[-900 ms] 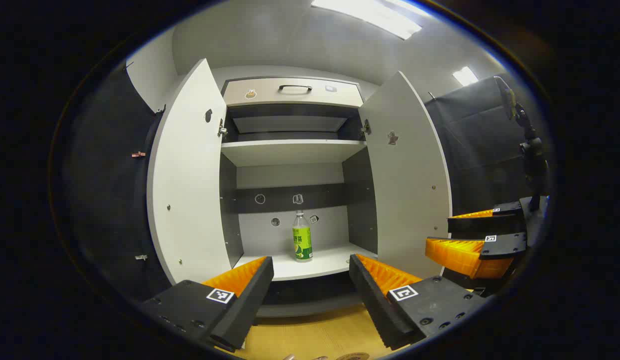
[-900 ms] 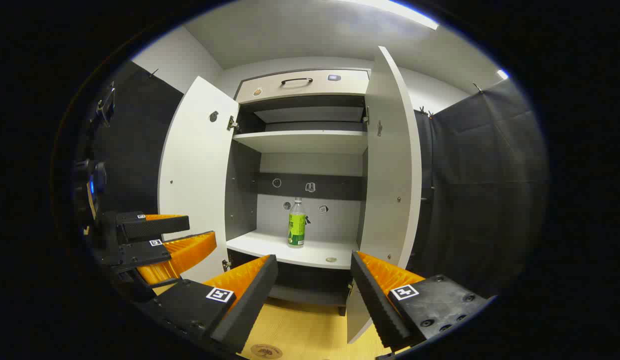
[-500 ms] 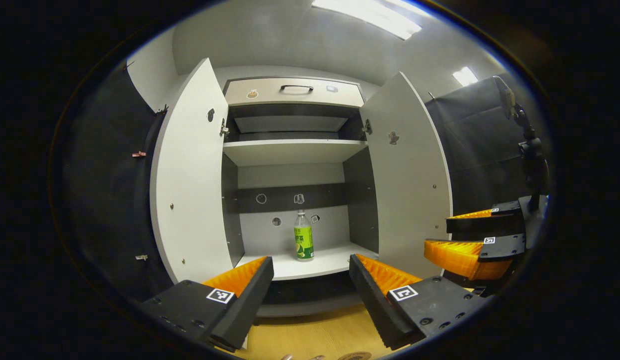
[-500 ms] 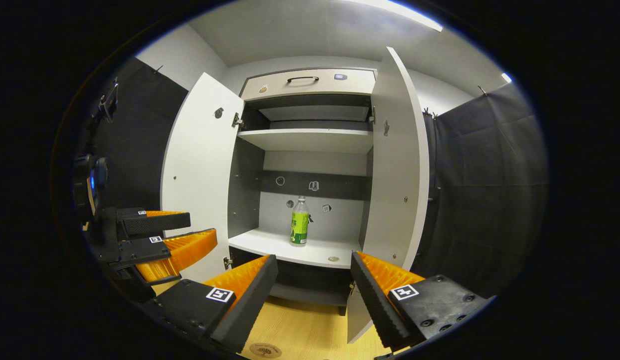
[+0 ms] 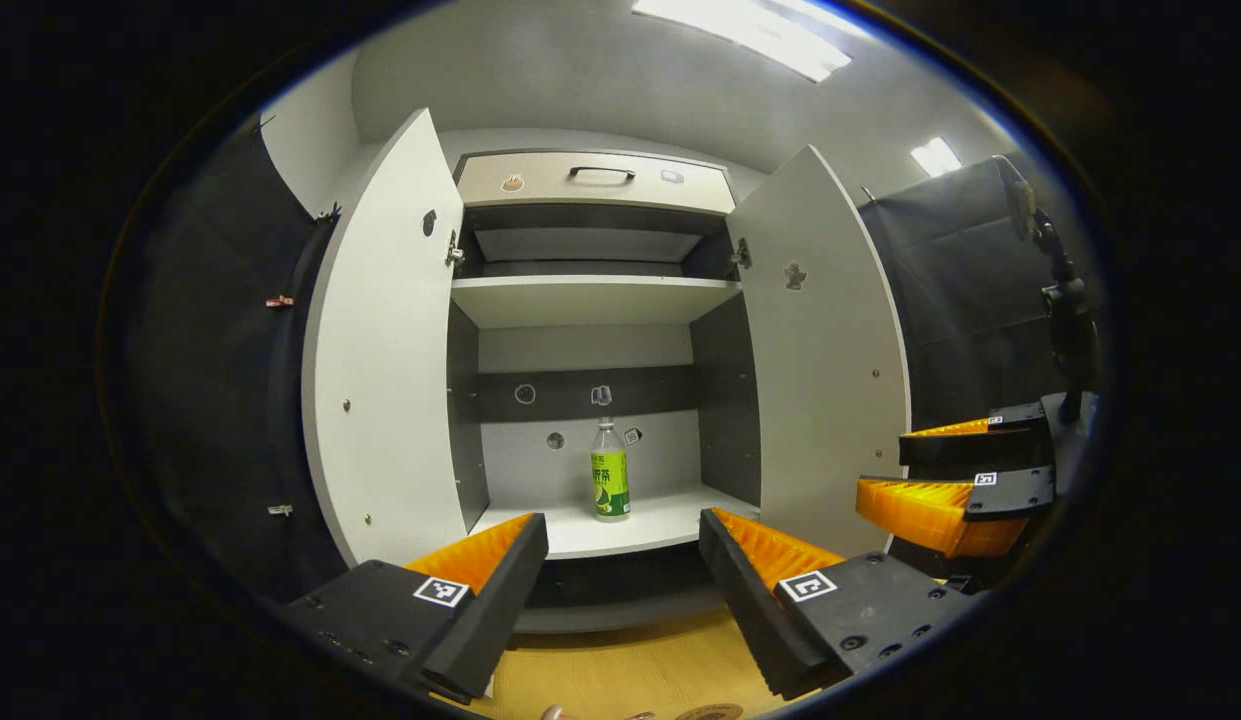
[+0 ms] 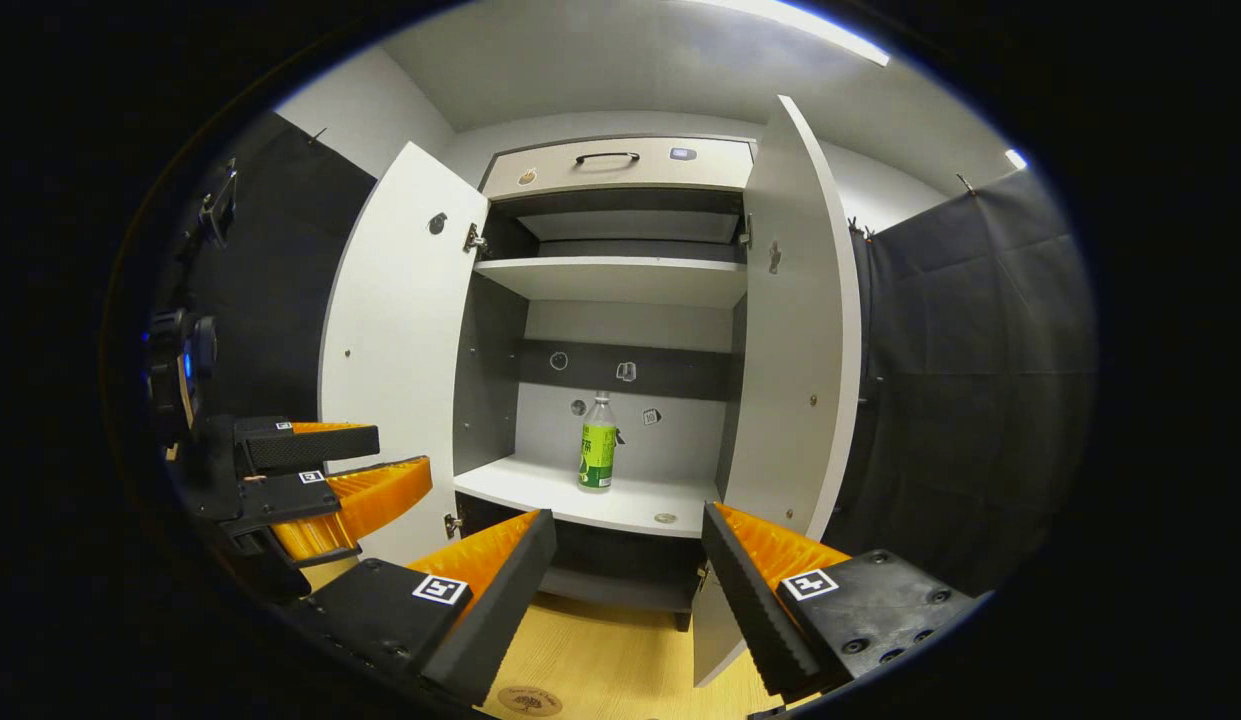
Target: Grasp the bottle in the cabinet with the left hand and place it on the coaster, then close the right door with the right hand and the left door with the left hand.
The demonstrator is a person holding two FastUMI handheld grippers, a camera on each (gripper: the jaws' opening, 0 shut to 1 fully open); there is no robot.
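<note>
**Both grippers gaping, bottle waiting in cabinet**

Hovering before the cabinet (image 5: 590, 300) — left gripper (image 5: 623, 560) and right gripper (image 6: 628, 560) spread wide, gripping nothing, touching nothing. Standing upright on the lower shelf (image 5: 660, 525), well beyond the fingers — bottle (image 5: 610, 484), between left door (image 5: 385, 350) and right door (image 5: 830, 350), both swung open.

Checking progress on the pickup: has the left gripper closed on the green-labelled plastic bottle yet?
No: the green-labelled plastic bottle stands alone on the white cabinet shelf, well beyond the left gripper, whose jaws are spread wide.

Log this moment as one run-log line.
stage: pre-grasp | bottle: upright on cabinet shelf | left gripper: open | right gripper: open | both doors: open
</note>
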